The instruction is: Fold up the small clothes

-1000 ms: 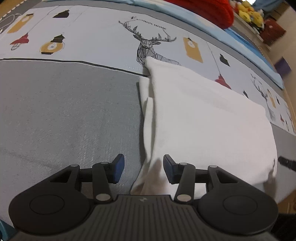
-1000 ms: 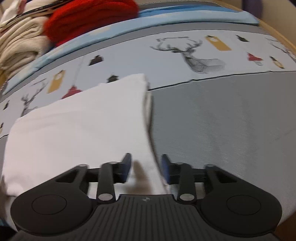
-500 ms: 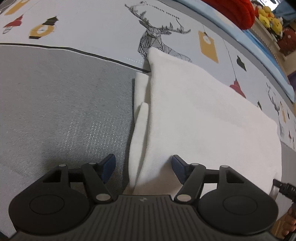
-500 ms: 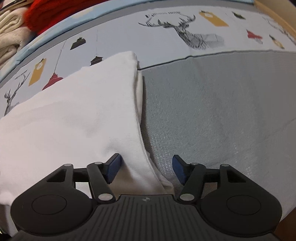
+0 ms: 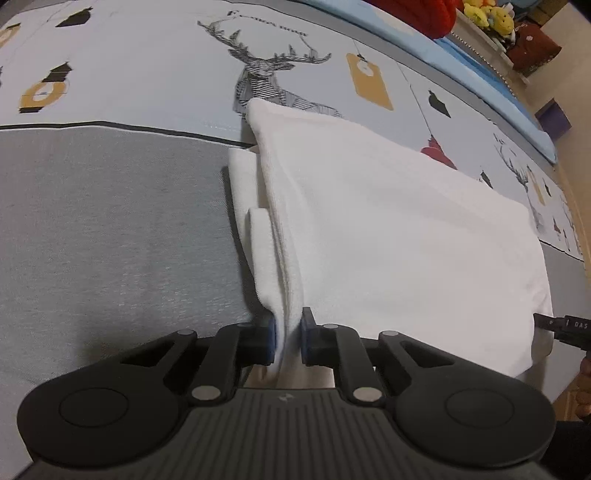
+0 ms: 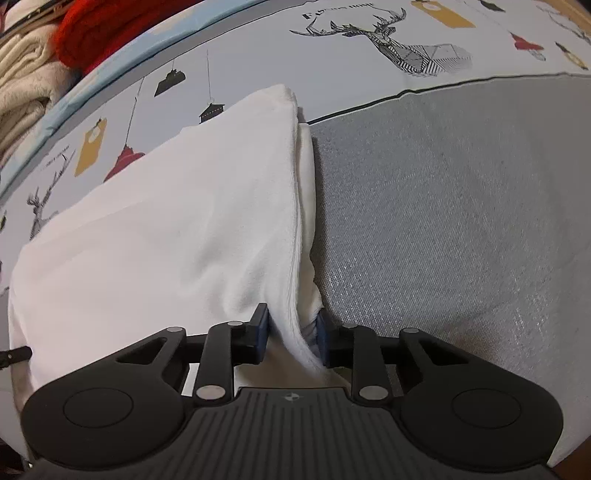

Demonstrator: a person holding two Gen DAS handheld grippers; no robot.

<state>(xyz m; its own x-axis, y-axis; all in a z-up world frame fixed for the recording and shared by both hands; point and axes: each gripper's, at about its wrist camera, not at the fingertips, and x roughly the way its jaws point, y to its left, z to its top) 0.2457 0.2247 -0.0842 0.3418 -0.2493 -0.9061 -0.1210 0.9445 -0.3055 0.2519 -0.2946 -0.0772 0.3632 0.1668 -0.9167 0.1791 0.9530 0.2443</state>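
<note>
Gripping the near corners of a folded white cotton garment (image 5: 388, 229), both tools point steeply down at a bed covered by a grey and pale printed sheet (image 5: 110, 229). Left tool (image 5: 289, 338): its jaws have just been closing, and the blue pads now pinch the layered left edge of the garment between them. Right tool (image 6: 291, 338): its jaws have likewise just been closing, and they stand clamped on the bunched right edge of the same garment (image 6: 166, 229), a thicker wad of cloth holding them a little further apart than the left pair.

The garment lies flat on the bed, spread between the two tools; its far end crosses the dark seam line (image 5: 110, 127) where the grey panel meets the pale panel printed with geometric deer (image 5: 266, 74), lanterns and yellow tags. An inner layer of white cloth (image 5: 255, 236) shows just beside the left edge, lying on the grey panel. In the left wrist view the tip of the right tool (image 5: 561, 326) appears at the far right corner of the garment — touching or just beside it, which cannot be told.

Beyond the sheet, a red knitted item (image 6: 110, 29) and folded cream cloth (image 6: 22, 85) sit at the far side of the bed.
</note>
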